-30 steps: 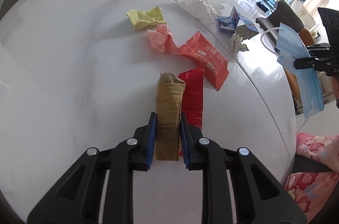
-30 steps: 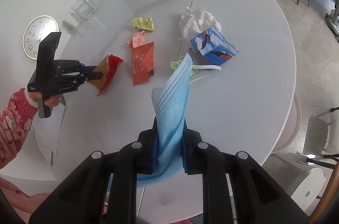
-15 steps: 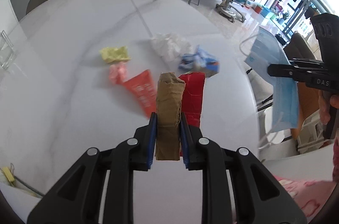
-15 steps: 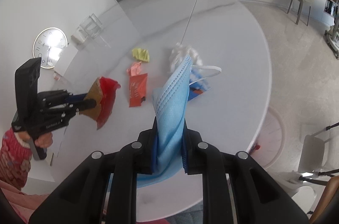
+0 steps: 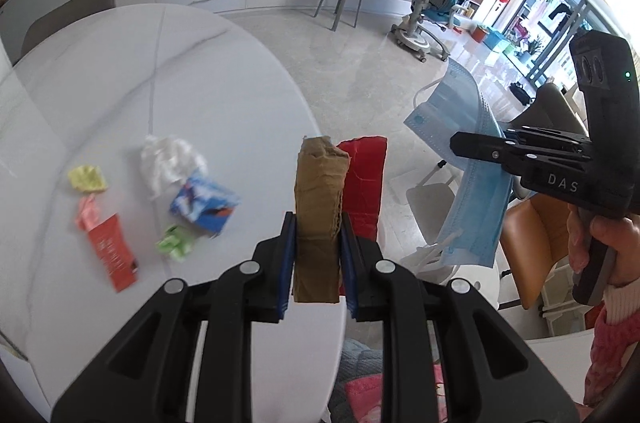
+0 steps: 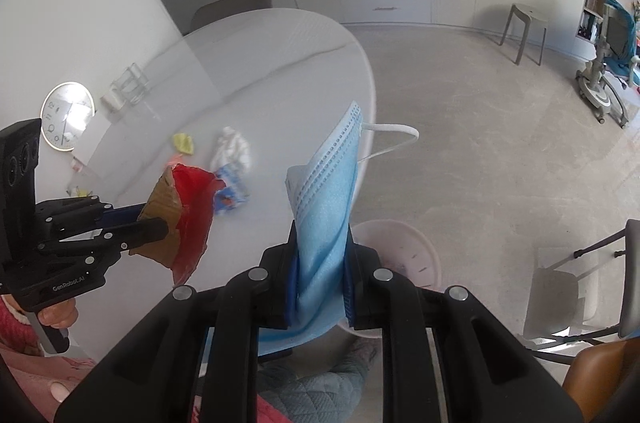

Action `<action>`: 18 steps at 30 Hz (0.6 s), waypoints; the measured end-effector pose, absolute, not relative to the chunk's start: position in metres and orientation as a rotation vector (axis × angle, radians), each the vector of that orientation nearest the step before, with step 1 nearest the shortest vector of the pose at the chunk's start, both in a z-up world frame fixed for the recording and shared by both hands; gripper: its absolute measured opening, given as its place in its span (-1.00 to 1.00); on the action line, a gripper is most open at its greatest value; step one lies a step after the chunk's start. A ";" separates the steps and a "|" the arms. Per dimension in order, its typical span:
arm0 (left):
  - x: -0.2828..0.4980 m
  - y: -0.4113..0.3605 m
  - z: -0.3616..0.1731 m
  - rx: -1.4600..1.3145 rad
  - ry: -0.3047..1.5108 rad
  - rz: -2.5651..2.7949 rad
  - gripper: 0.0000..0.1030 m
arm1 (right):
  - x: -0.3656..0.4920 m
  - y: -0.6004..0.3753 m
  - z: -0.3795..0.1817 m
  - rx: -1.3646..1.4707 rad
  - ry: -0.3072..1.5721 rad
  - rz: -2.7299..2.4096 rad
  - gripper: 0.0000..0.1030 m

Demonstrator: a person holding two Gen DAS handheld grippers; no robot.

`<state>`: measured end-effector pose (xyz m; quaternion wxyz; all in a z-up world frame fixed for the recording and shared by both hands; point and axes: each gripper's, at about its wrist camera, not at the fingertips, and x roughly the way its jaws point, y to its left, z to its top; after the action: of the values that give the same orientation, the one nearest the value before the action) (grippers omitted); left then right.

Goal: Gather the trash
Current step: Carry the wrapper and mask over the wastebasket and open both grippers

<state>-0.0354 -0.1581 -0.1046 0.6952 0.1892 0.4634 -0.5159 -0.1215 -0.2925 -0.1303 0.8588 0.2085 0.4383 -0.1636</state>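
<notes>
My left gripper [image 5: 317, 223] is shut on a brown-and-red paper scrap [image 5: 320, 191], held up above the white table's near edge [image 5: 280, 95]; the scrap also shows in the right wrist view [image 6: 180, 211]. My right gripper [image 6: 319, 235] is shut on a blue face mask [image 6: 328, 191], held off the table's right side; the mask hangs from it in the left wrist view [image 5: 472, 183]. On the table lie a yellow wad [image 5: 88, 179], a pink scrap [image 5: 89, 213], an orange wrapper [image 5: 114, 253], a white tissue [image 5: 168, 163], a blue box [image 5: 204, 207] and a green scrap [image 5: 176, 243].
A pale round bin [image 6: 396, 259] stands on the floor below the right gripper. An orange chair [image 5: 532, 247] is at the right, a grey chair [image 5: 64, 19] behind the table, a stool [image 5: 340, 3] on the floor, and a wall clock [image 6: 66, 121] at the left.
Both grippers have lifted and swung right, away from the table, each still holding its item. The table trash now lies farther left and below.
</notes>
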 end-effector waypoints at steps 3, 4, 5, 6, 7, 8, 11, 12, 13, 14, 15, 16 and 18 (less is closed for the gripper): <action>-0.050 -0.189 -0.108 0.433 1.048 -1.158 -0.60 | -0.136 -0.321 -0.136 0.448 0.922 -0.358 -0.65; -0.055 -0.203 -0.112 0.442 1.052 -1.158 -0.60 | -0.139 -0.327 -0.137 0.452 0.922 -0.361 -0.63; -0.059 -0.211 -0.114 0.448 1.055 -1.156 -0.60 | -0.143 -0.338 -0.140 0.461 0.923 -0.363 -0.62; -0.062 -0.220 -0.117 0.456 1.059 -1.154 -0.60 | -0.146 -0.344 -0.143 0.463 0.924 -0.365 -0.62; -0.066 -0.232 -0.123 0.467 1.069 -1.149 -0.60 | -0.148 -0.352 -0.146 0.463 0.927 -0.368 -0.61; -0.069 -0.239 -0.126 0.473 1.077 -1.145 -0.59 | -0.151 -0.361 -0.150 0.465 0.932 -0.372 -0.61; -0.076 -0.265 -0.141 0.487 1.116 -1.137 -0.59 | -0.156 -0.381 -0.160 0.477 0.942 -0.380 -0.61; -0.078 -0.272 -0.146 0.496 1.123 -1.131 -0.59 | -0.157 -0.386 -0.164 0.481 0.945 -0.381 -0.61; -0.081 -0.280 -0.152 0.504 1.128 -1.126 -0.59 | -0.159 -0.391 -0.167 0.483 0.948 -0.385 -0.61; -0.084 -0.289 -0.159 0.512 1.136 -1.121 -0.59 | -0.161 -0.398 -0.172 0.483 0.955 -0.392 -0.61; -0.086 -0.295 -0.166 0.516 1.146 -1.117 -0.59 | -0.162 -0.402 -0.176 0.487 0.959 -0.393 -0.61; -0.088 -0.305 -0.176 0.524 1.164 -1.109 -0.58 | -0.164 -0.407 -0.179 0.498 0.963 -0.393 -0.61; -0.090 -0.317 -0.192 0.535 1.197 -1.097 -0.58 | -0.166 -0.417 -0.190 0.512 0.978 -0.403 -0.61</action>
<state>-0.0904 -0.3166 -0.1923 0.6564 0.2360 0.5281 -0.4843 -0.1659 -0.4168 -0.1896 0.8322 0.2417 0.4614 -0.1901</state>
